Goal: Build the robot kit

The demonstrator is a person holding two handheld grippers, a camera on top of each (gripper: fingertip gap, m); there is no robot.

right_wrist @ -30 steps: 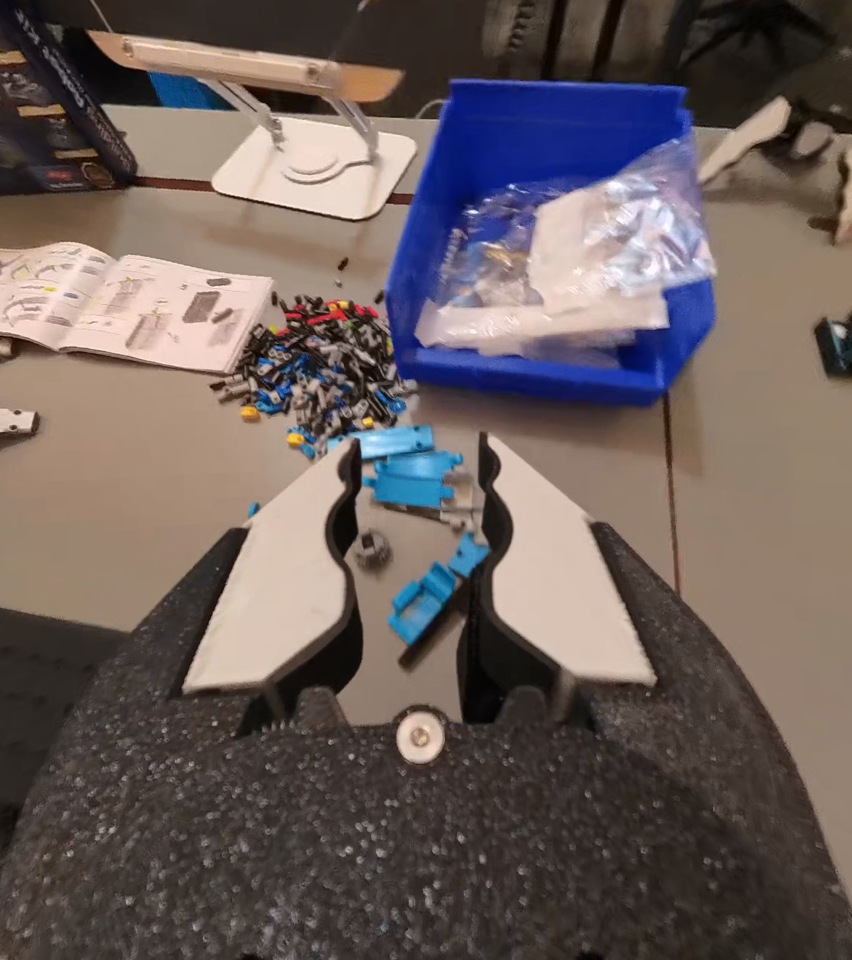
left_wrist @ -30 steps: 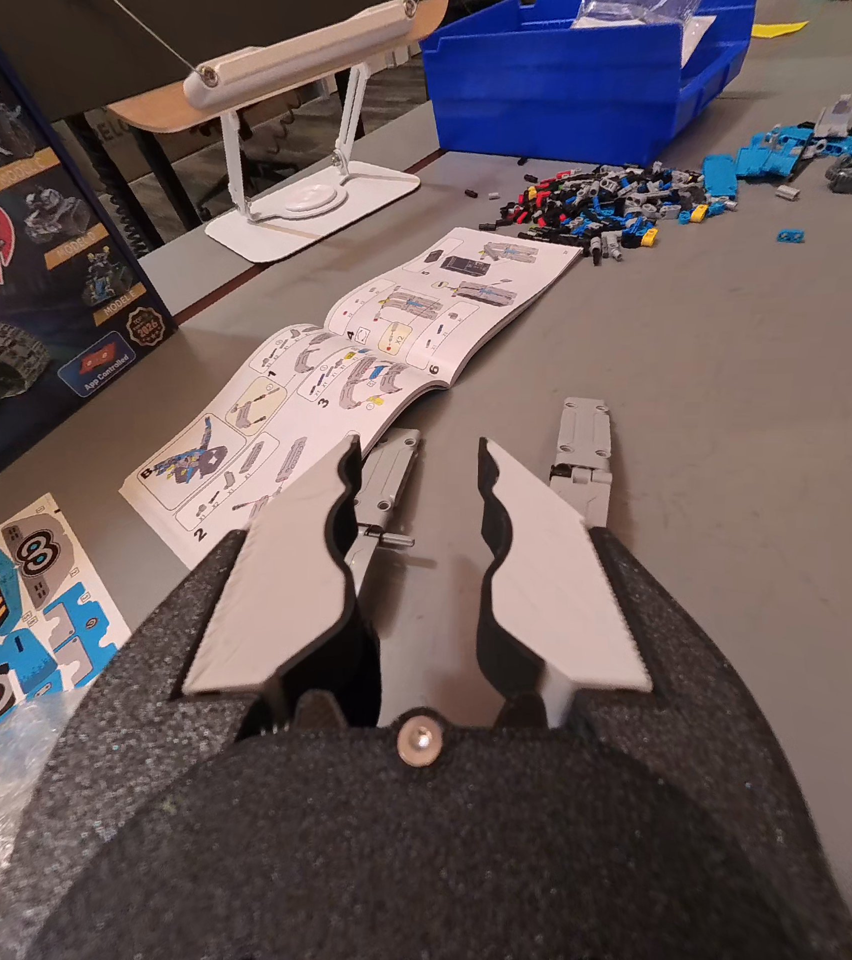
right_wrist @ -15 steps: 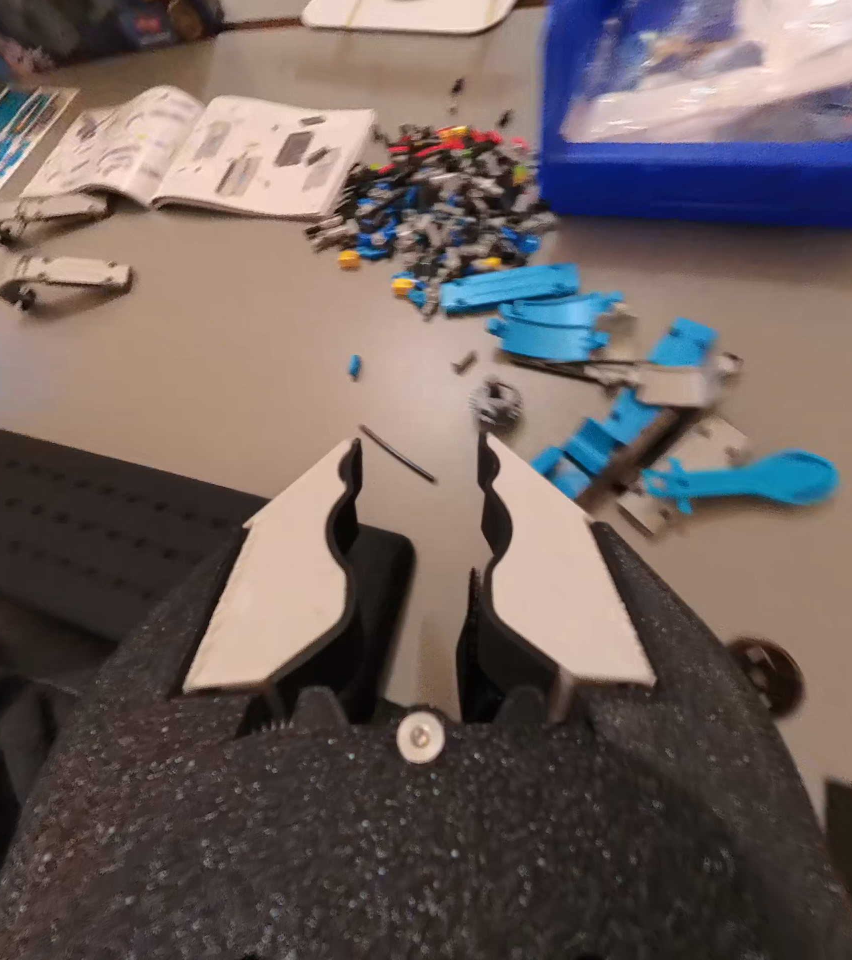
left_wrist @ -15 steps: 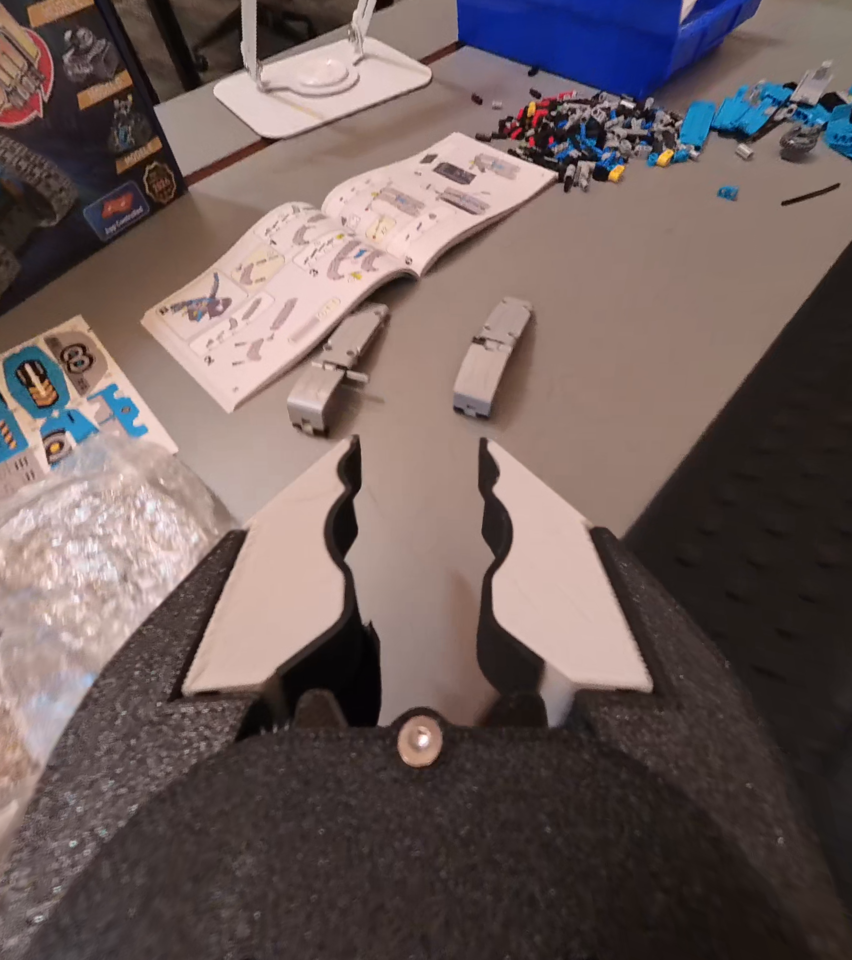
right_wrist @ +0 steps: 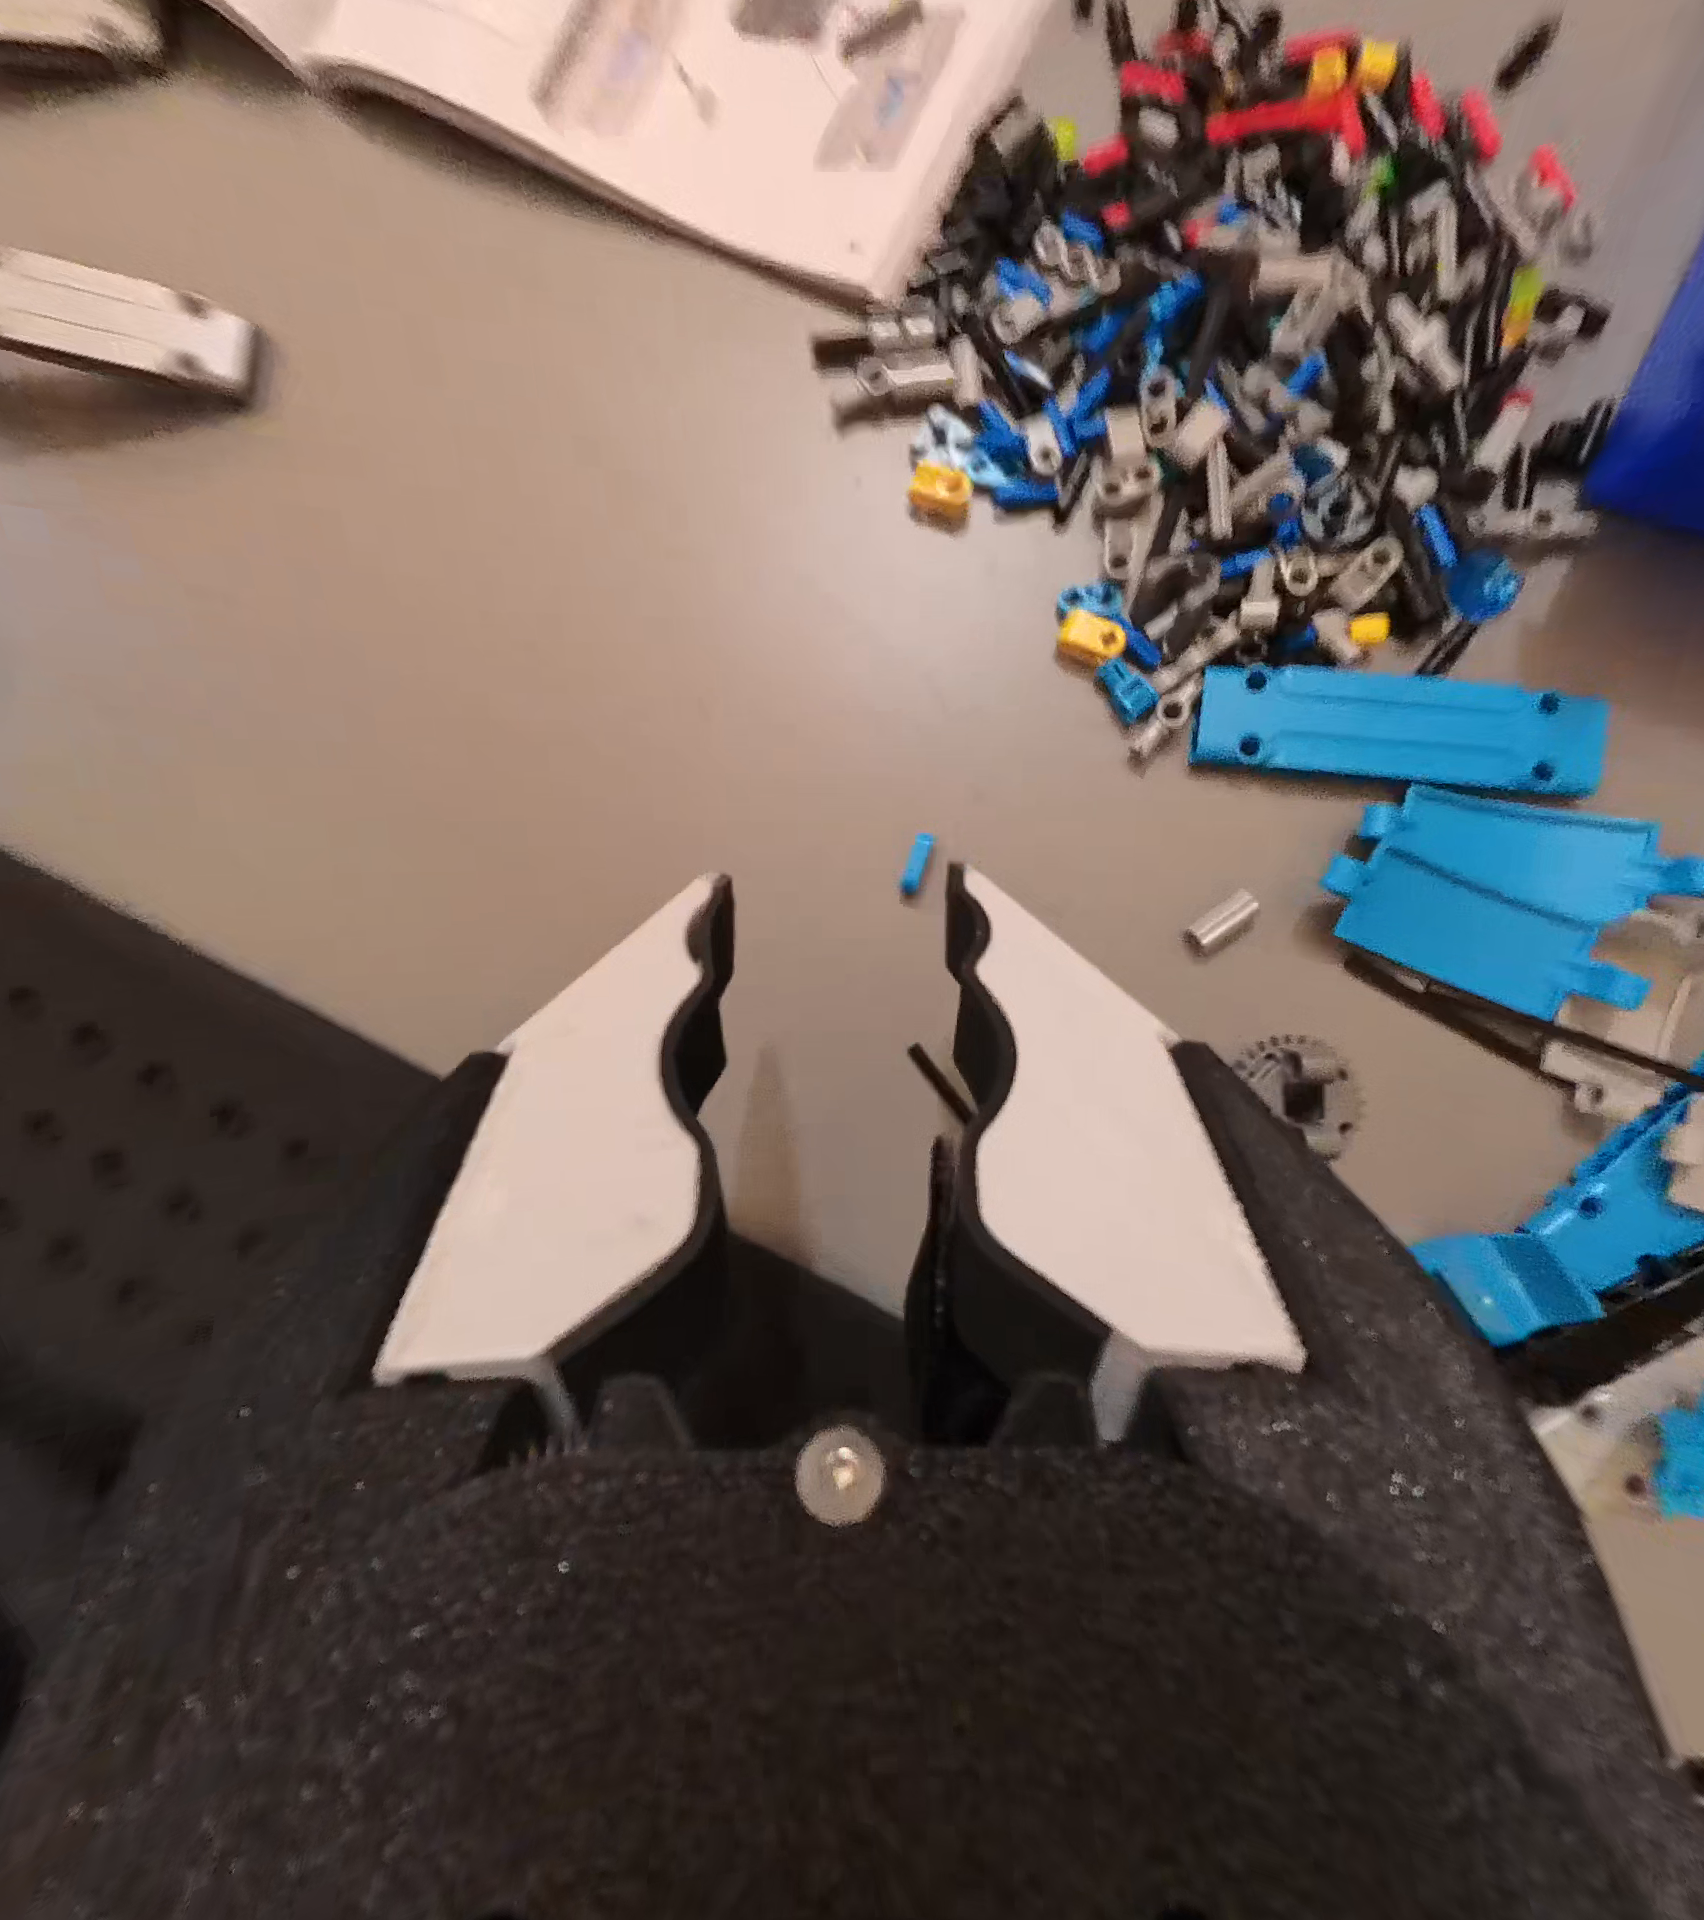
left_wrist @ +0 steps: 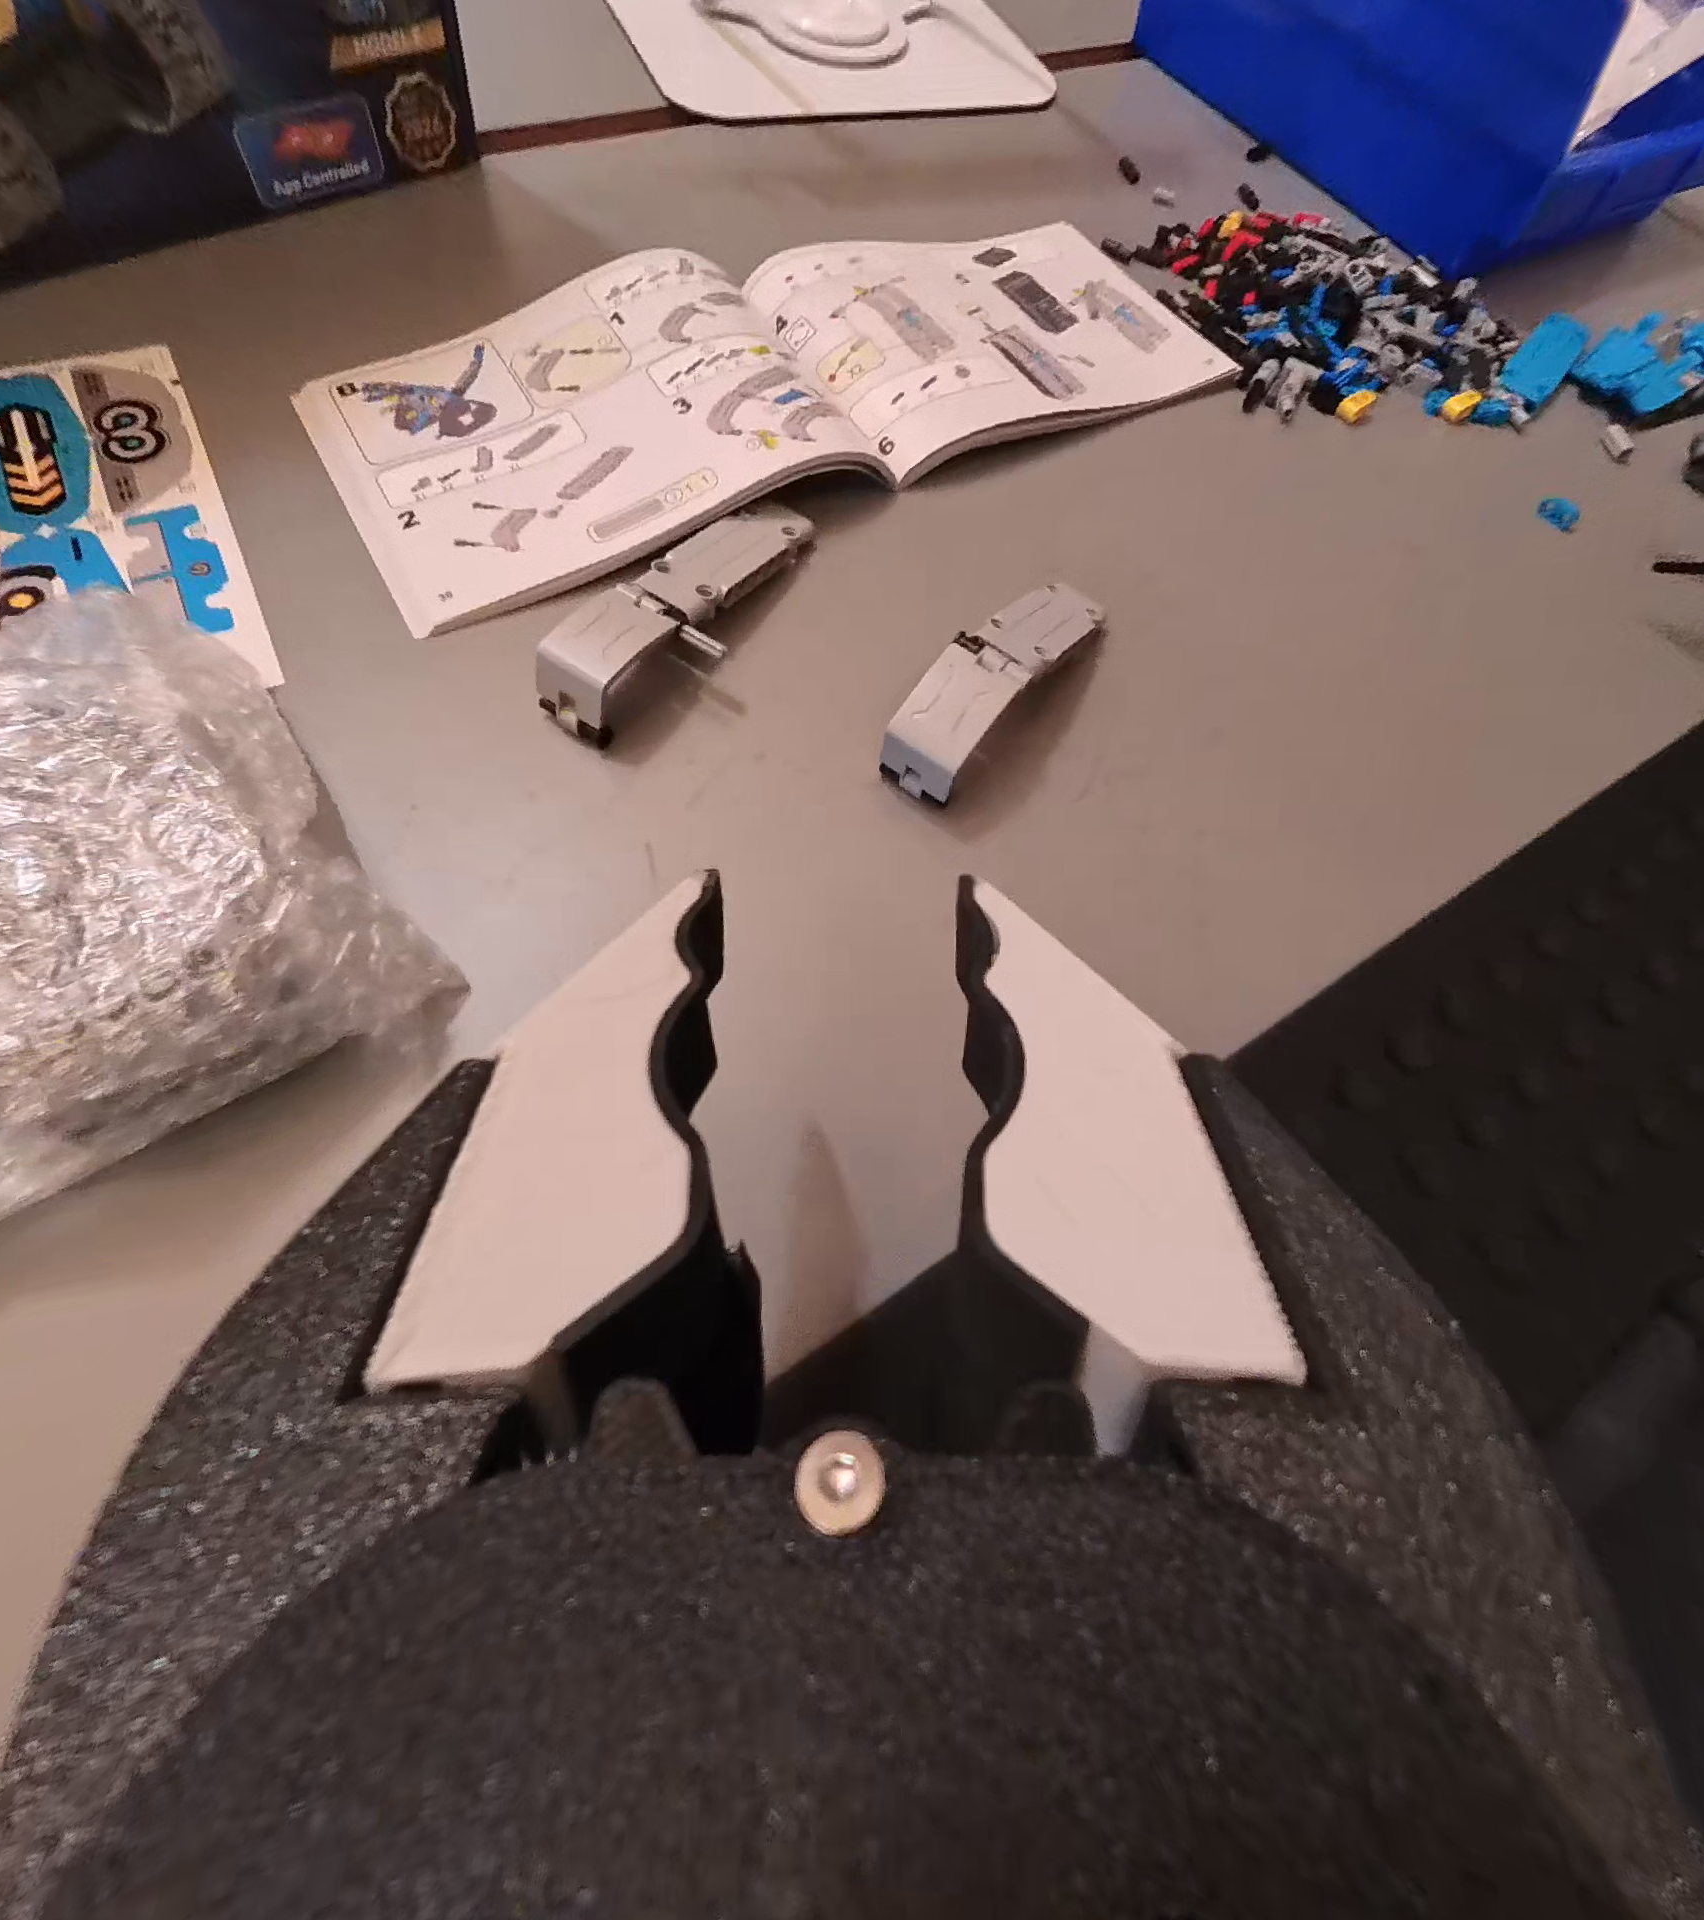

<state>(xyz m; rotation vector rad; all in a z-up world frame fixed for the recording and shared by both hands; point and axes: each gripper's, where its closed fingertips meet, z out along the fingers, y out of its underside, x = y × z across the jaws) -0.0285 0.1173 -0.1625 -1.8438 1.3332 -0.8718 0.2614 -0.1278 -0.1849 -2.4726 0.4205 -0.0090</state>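
Observation:
My left gripper (left_wrist: 837, 894) is open and empty above the grey table. Two grey brick assemblies lie ahead of it, one (left_wrist: 666, 613) by the open instruction booklet (left_wrist: 754, 405), the other (left_wrist: 988, 691) to its right. My right gripper (right_wrist: 837, 888) is open and empty, low over the table. A small blue pin (right_wrist: 916, 862) lies just past its right fingertip and a thin black axle (right_wrist: 936, 1075) lies by that finger. A pile of small mixed parts (right_wrist: 1263, 343) and blue panels (right_wrist: 1399, 727) lie ahead to the right.
A bubble-wrap bag (left_wrist: 89, 894) and a sticker sheet (left_wrist: 48, 488) lie at the left. A blue bin (left_wrist: 1471, 104) and a printed box (left_wrist: 152, 114) stand at the back. A black perforated mat (left_wrist: 1554, 1039) runs along the near edge. A grey sleeve (right_wrist: 1220, 920) and gear (right_wrist: 1295, 1081) lie nearby. About 40 cm separates my left fingertips from my right. Between my right fingertips and the thin black axle (right_wrist: 936, 1075) there is roughly 6 cm. My left wrist view (left_wrist: 1670, 566) looks at it from another angle.
My left gripper has pulled back from the two grey assemblies and turned a little left. My right gripper has moved down and forward toward the loose parts, closing in on the blue pin.

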